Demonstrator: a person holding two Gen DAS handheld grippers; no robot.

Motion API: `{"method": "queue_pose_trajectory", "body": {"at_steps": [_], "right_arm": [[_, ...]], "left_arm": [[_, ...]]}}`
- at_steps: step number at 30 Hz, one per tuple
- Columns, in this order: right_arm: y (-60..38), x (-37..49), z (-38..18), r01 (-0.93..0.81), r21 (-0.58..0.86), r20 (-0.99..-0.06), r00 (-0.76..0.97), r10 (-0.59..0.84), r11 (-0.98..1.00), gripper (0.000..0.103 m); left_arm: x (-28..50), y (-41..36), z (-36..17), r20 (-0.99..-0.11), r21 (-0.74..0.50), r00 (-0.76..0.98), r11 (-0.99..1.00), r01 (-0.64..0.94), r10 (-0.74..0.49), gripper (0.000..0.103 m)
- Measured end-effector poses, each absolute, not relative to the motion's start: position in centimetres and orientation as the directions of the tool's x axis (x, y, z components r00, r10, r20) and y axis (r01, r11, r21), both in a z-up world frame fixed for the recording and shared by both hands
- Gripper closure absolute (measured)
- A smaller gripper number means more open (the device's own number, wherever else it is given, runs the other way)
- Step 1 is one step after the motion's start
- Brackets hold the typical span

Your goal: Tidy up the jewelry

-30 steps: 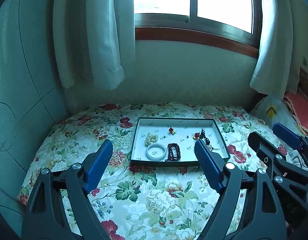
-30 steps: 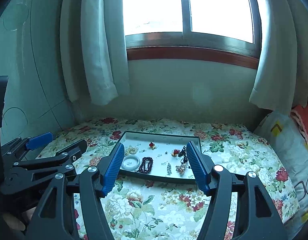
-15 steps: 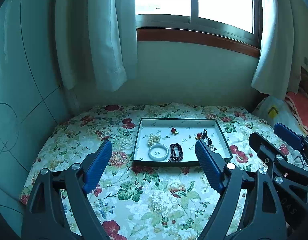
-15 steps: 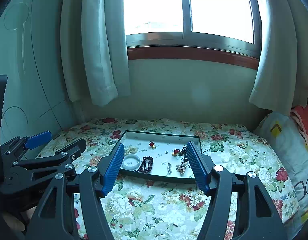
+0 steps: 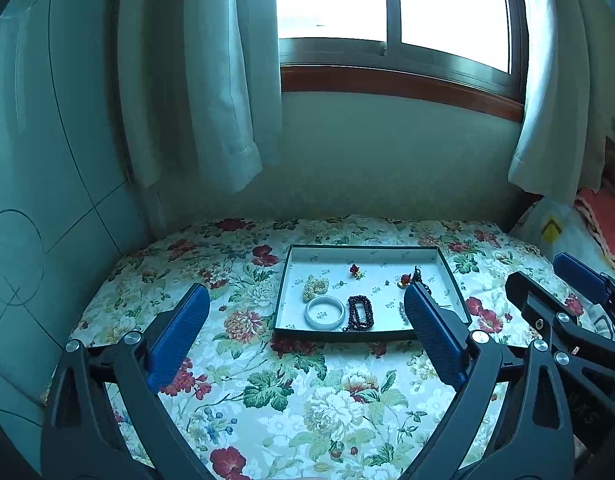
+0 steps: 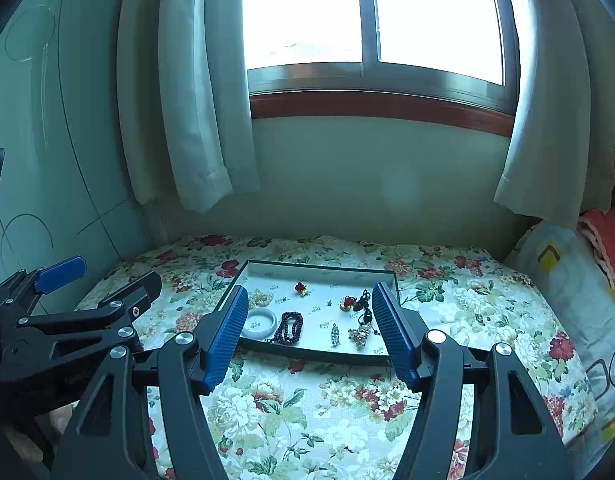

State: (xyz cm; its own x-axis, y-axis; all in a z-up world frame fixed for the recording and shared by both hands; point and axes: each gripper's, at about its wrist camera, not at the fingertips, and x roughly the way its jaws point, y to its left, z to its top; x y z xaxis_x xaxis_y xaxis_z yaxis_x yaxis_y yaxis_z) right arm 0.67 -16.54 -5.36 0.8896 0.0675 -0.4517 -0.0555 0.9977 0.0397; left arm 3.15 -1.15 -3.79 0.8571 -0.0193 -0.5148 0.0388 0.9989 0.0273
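Note:
A shallow white tray with a dark rim [image 5: 367,247] [image 6: 315,266] lies on the floral cloth. In it are a white bangle [image 5: 324,312] [image 6: 259,322], a dark bead bracelet [image 5: 360,313] [image 6: 290,327], a cream bead cluster [image 5: 315,286], a small red charm [image 5: 354,270] [image 6: 301,289], a red and gold piece with a black cord [image 6: 353,303] and a sparkly brooch [image 6: 359,334]. My left gripper [image 5: 307,328] is open and empty, short of the tray. My right gripper [image 6: 310,320] is open and empty, held in front of the tray's near rim.
The floral cloth [image 5: 299,392] covers the whole surface up to the wall. Curtains [image 5: 211,80] hang at both sides of the window. A pillow and bag [image 6: 579,280] lie at the right edge. Each gripper shows in the other's view.
Both views have tilted up slightly and drawn back a little, so the tray sits lower in the frames. Both grippers stay open and empty.

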Motion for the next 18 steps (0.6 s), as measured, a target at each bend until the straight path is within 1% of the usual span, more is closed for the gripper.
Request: {"method": "queue_pose_trajectory", "body": {"at_steps": [18], "right_arm": [[-16.79, 0.72, -5.72, -0.049, 0.041, -0.456, 0.888, 0.062, 0.998, 0.039]], "left_arm": [[3.47, -1.09, -4.70, -0.537, 0.010, 0.843, 0.999, 0.053, -0.039, 0.005]]}}
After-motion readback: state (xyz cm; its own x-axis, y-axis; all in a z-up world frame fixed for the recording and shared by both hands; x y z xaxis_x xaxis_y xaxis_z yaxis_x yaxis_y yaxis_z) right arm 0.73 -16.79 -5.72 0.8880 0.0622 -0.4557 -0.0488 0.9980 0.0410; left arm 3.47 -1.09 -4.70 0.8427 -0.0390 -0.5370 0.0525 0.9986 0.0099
